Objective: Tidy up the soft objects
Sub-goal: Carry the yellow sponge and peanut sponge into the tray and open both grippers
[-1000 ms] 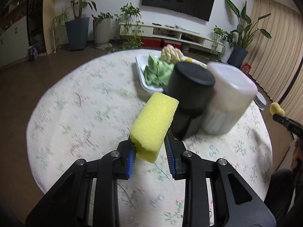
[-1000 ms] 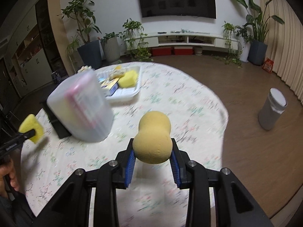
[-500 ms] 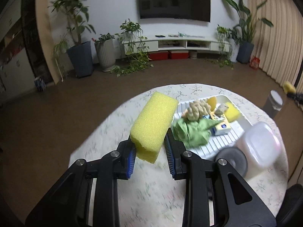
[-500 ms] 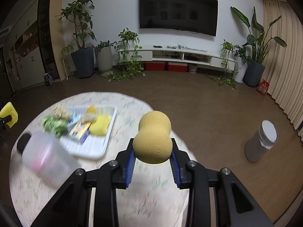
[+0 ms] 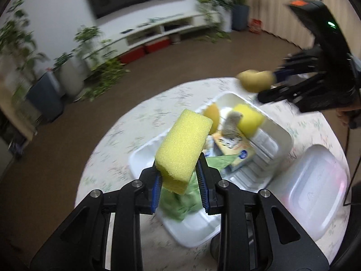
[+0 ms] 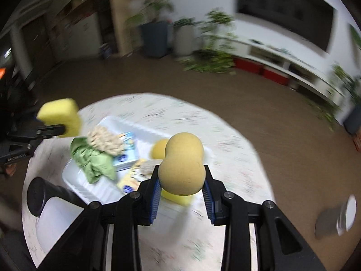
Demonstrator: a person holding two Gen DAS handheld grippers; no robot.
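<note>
My left gripper (image 5: pixel 179 187) is shut on a yellow rectangular sponge (image 5: pixel 183 149) and holds it above the near end of a white tray (image 5: pixel 276 133). My right gripper (image 6: pixel 182 189) is shut on a tan peanut-shaped sponge (image 6: pixel 183 164) above the same tray (image 6: pixel 74 169). The tray holds a green cloth (image 5: pixel 180 205), a yellow sponge (image 5: pixel 249 119), a round tan sponge (image 5: pixel 213 117), a beige fuzzy item (image 6: pixel 103 142) and small packets (image 5: pixel 232 151). Each gripper shows in the other's view, the right one (image 5: pixel 268 83) and the left one (image 6: pixel 65 124).
A translucent plastic container (image 5: pixel 315 189) and a black cylinder (image 6: pixel 42 192) stand on the round floral table (image 5: pixel 126 140) beside the tray. A grey bin (image 6: pixel 336 221) stands on the floor. Plants and a TV cabinet line the far wall.
Both grippers have swung over the tray from opposite sides, still holding their sponges. The views are blurred by motion.
</note>
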